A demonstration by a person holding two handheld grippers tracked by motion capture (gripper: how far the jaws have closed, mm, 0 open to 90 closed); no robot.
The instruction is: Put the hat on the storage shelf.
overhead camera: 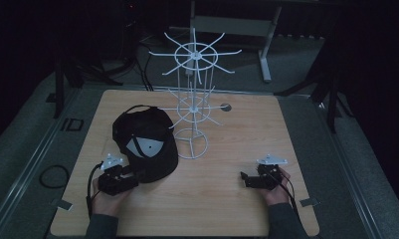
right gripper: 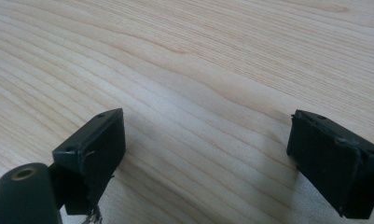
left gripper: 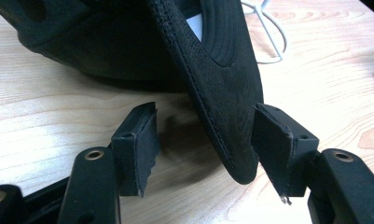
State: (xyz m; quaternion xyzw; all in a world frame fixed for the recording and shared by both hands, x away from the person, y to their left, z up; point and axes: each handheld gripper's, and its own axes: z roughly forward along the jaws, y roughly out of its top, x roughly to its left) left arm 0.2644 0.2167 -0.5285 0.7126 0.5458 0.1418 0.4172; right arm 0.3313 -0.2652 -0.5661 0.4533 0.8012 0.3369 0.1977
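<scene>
My left gripper (left gripper: 203, 149) has its jaws apart astride the brim of the black cap (overhead camera: 146, 144), one pad beside it, not yet pinching; next I judge I close on the brim. The cap lies on the wooden table (overhead camera: 217, 199) by the white wire rack (overhead camera: 193, 107). My right gripper (right gripper: 208, 158) rests wide and empty; the dim high view hides the cap's detail.

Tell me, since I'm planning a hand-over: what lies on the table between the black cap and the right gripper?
Bare wood. In the high view, nothing lies on the table between the black cap and the right gripper.
</scene>
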